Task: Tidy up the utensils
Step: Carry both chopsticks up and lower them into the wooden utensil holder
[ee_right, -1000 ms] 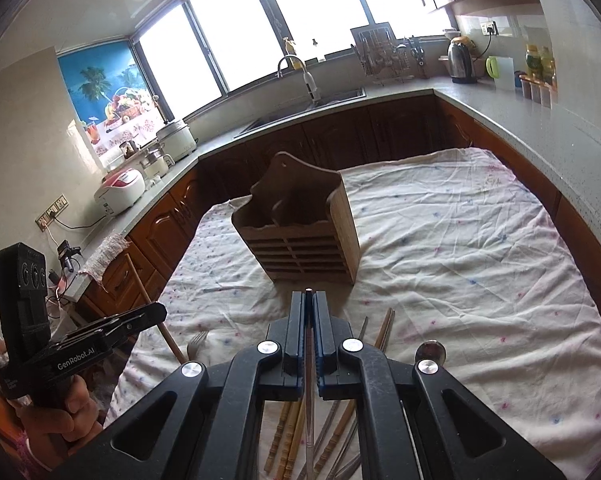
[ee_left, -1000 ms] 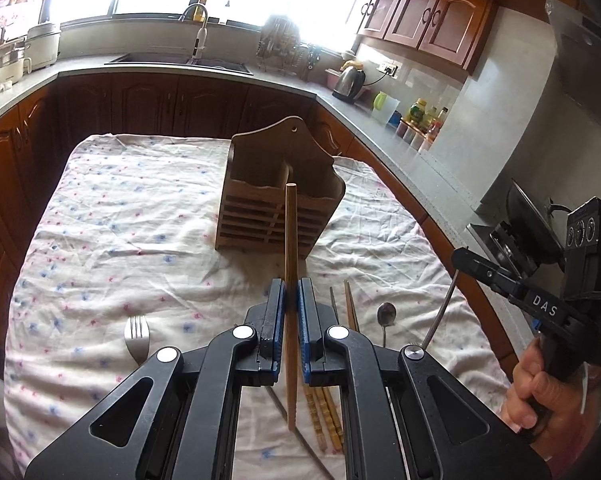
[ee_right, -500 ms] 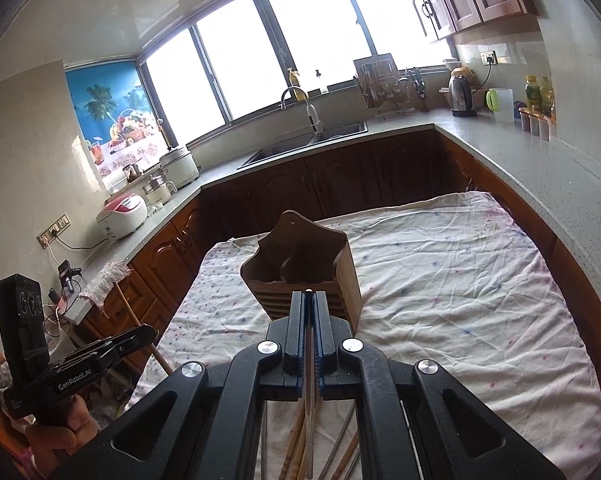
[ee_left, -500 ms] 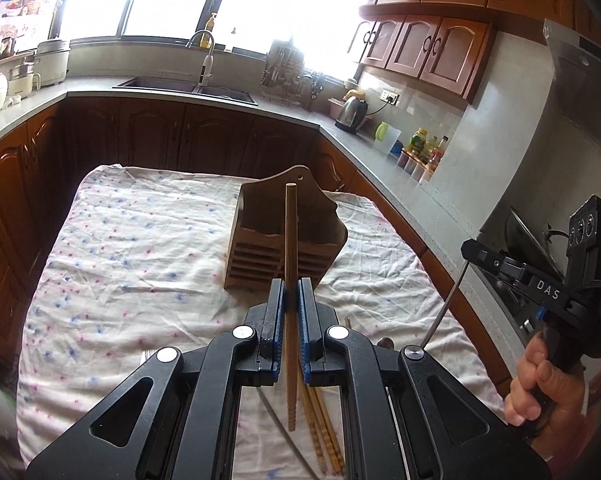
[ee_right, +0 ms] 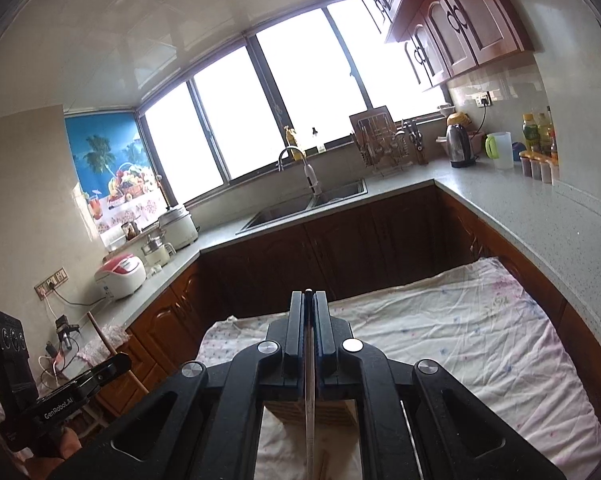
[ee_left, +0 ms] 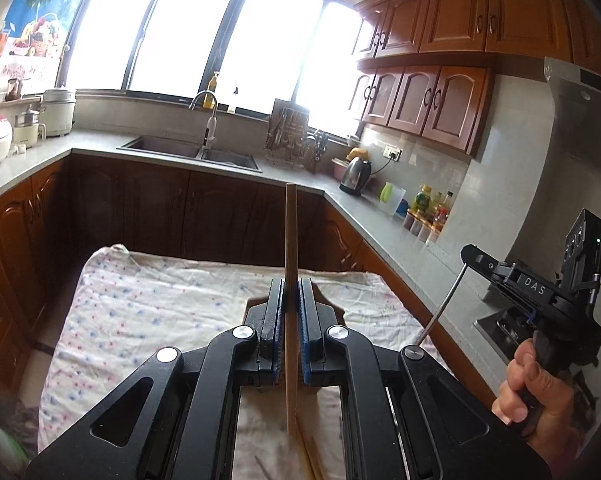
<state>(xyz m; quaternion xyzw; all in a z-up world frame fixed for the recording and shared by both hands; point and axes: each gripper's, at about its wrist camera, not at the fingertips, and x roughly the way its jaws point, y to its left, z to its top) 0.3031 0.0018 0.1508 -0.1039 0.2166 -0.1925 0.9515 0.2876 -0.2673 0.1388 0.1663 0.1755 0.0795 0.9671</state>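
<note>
My left gripper (ee_left: 291,285) is shut on a wooden chopstick (ee_left: 290,232) that stands upright through the jaws. It hangs above the flowered tablecloth (ee_left: 160,300). My right gripper (ee_right: 309,295) is shut on a thin metal utensil (ee_right: 309,400), whose ends are hidden. The left wrist view shows that right gripper (ee_left: 471,253) off to the right with the metal shaft (ee_left: 444,304) slanting down from it. The slatted wooden utensil holder (ee_right: 284,412) shows only beneath the right gripper's arms. Loose chopsticks (ee_left: 310,460) lie on the cloth below.
A grey counter (ee_right: 520,216) with dark wooden cabinets wraps around the table on three sides. It has a sink (ee_left: 188,152), a kettle (ee_left: 356,176), bottles (ee_left: 432,204) and rice cookers (ee_right: 120,276). A person's hand (ee_left: 540,384) holds the right gripper's handle.
Both grippers have risen and tipped upward, each still holding its utensil. The table and holder have slid down in both views, and the holder now sits behind the gripper bodies.
</note>
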